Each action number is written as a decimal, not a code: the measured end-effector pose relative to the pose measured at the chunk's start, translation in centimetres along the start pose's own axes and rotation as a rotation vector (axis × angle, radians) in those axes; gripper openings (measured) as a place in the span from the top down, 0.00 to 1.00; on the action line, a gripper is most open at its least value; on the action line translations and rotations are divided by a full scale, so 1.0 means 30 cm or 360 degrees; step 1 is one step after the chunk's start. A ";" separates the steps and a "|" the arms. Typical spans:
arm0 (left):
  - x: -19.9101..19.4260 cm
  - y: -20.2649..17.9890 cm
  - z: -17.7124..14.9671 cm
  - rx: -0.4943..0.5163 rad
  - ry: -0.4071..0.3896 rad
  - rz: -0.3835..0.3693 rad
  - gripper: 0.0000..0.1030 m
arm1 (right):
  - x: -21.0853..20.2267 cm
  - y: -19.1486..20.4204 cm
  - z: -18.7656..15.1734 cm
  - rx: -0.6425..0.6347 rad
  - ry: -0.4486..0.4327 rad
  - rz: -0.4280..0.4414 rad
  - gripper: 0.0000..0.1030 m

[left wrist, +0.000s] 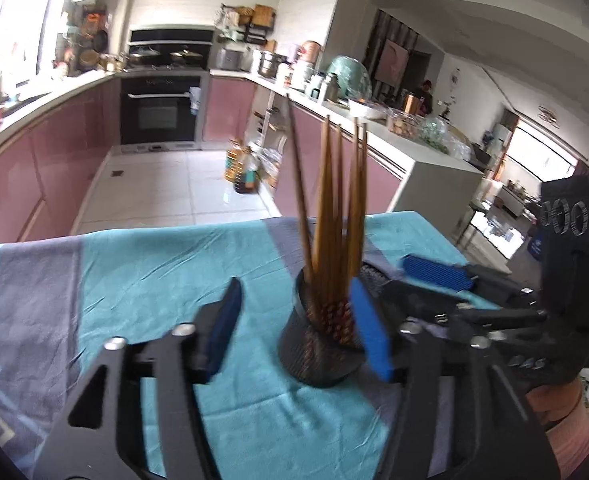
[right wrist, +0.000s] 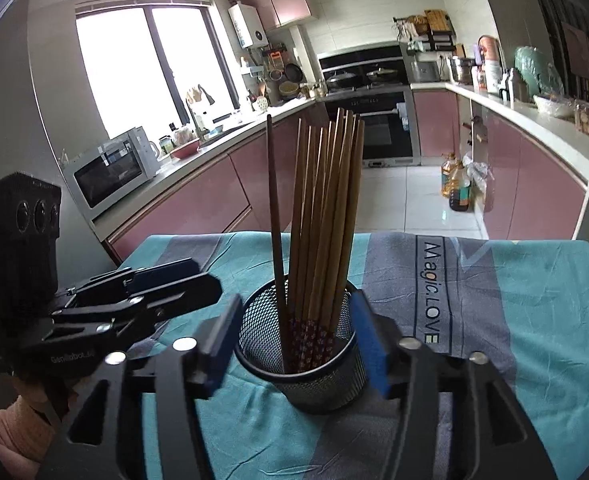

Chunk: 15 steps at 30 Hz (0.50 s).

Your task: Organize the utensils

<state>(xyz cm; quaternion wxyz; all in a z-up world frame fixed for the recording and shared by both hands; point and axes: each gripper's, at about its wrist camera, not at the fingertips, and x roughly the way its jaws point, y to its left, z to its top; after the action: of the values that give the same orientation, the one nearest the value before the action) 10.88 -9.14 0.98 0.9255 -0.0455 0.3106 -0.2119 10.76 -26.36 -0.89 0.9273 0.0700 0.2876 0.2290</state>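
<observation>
now mesh cup (right wrist: 314,360) between spread right fingers (right wrist: 368,344), untouched.

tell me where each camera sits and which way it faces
Left wrist view: sits on the left tool, looking forward and down along its open blue pads at the mesh cup of chopsticks on the teal cloth; the right tool and a hand show at right.
Right wrist view: sits on the right tool, facing the same cup between its open pads; the left tool shows at left.
Both share the cup, chopsticks, cloth and the oven beyond.
</observation>
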 end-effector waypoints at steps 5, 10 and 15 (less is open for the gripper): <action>-0.104 0.040 -0.094 -0.0014 -0.0146 0.0232 0.05 | -0.041 0.048 -0.051 -0.0082 -0.0101 -0.0121 0.06; -0.186 0.113 -0.173 -0.0115 -0.0201 0.0405 0.05 | -0.048 0.094 -0.117 -0.0136 -0.0138 -0.0256 0.06; -0.257 0.177 -0.238 -0.0156 -0.0224 0.0517 0.05 | -0.043 0.115 -0.174 -0.0093 -0.0143 -0.0301 0.06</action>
<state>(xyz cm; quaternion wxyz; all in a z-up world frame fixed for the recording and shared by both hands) 3.04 -0.74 -1.63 0.9637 -0.0545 0.2583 -0.0406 5.54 -23.92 -3.64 0.9584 0.0257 0.2441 0.1453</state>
